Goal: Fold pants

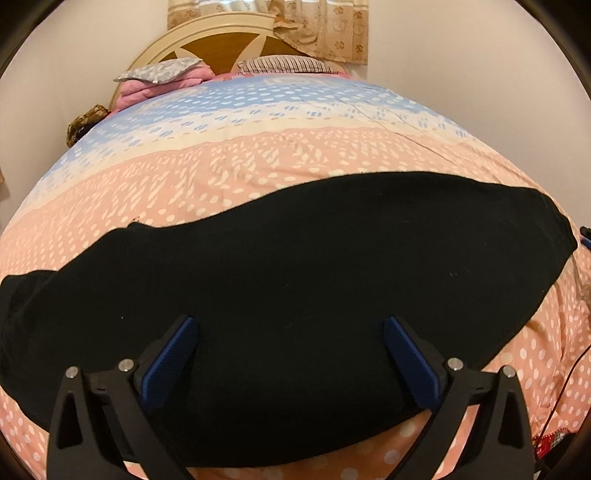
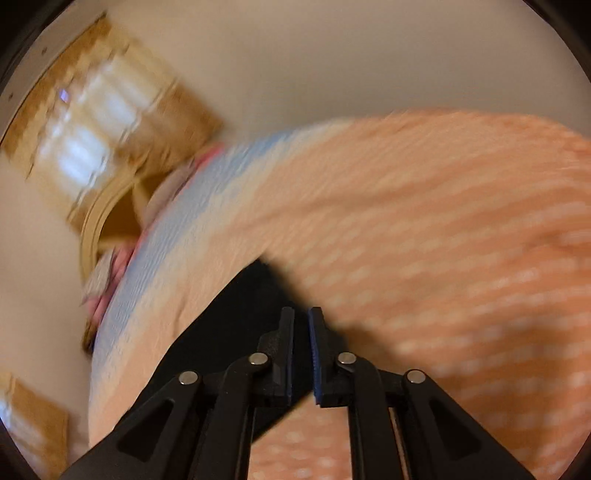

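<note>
Black pants [image 1: 295, 280] lie spread flat across a pink dotted bedspread [image 1: 258, 162]. My left gripper [image 1: 290, 328] hovers over the near part of the pants, its blue-padded fingers wide apart and empty. In the blurred right wrist view, my right gripper [image 2: 301, 314] has its fingers nearly together, with a thin strip of black pants [image 2: 236, 325] between and behind them at the pants' edge. The blur hides whether the cloth is truly pinched.
The bedspread [image 2: 443, 221] turns blue towards the headboard [image 1: 221, 40], where pillows [image 1: 162, 72] lie. A curtain [image 1: 325, 29] hangs behind. A thin cable [image 1: 565, 380] runs over the bed's right edge. Walls stand on both sides.
</note>
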Tool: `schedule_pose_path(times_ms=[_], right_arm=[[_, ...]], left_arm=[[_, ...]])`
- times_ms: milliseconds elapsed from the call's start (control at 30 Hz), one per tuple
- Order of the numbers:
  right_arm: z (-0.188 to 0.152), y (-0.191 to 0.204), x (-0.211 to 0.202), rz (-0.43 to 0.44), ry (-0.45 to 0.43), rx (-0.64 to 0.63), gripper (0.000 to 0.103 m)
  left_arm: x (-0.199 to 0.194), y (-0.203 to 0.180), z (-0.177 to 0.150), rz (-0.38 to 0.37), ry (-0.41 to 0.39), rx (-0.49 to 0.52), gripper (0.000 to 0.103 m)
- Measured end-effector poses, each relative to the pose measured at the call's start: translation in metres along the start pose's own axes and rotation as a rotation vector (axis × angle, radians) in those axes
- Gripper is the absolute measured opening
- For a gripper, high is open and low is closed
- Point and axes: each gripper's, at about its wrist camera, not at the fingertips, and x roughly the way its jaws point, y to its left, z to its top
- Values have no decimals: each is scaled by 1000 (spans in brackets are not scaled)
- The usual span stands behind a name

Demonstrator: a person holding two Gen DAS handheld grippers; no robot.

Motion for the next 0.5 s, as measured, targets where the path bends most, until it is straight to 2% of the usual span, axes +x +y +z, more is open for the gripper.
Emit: schedule_pose_path(times_ms=[33,67,100,167,233,300,333,367,500], right_arm=[[1,-8,-2,-17,-3,5,45],[2,-13,-1,-23,6,16,65],[1,-18,1,-18,12,33,65],[-2,-23,6,34,37,50,65],[-5,-17,11,43,38,24,64],[-5,-14,15,71,32,20,50],[-4,-13,18,86,46,24,35],[-4,-10,22,95,60,24,29],[-5,13,27,169,75,-50,29]], left_arm=[[1,-1,0,0,1,-4,103],[1,-1,0,1,2,-7,103],[1,-1,0,2,4,-9,103],[1,-1,0,6,6,-13,103],[1,-1,0,10,11,-16,103],[0,-2,0,13,14,-14,103],[0,-2,1,13,16,-16,103],[0,-1,1,14,17,-18,103],[0,-2,1,17,17,-20,103]])
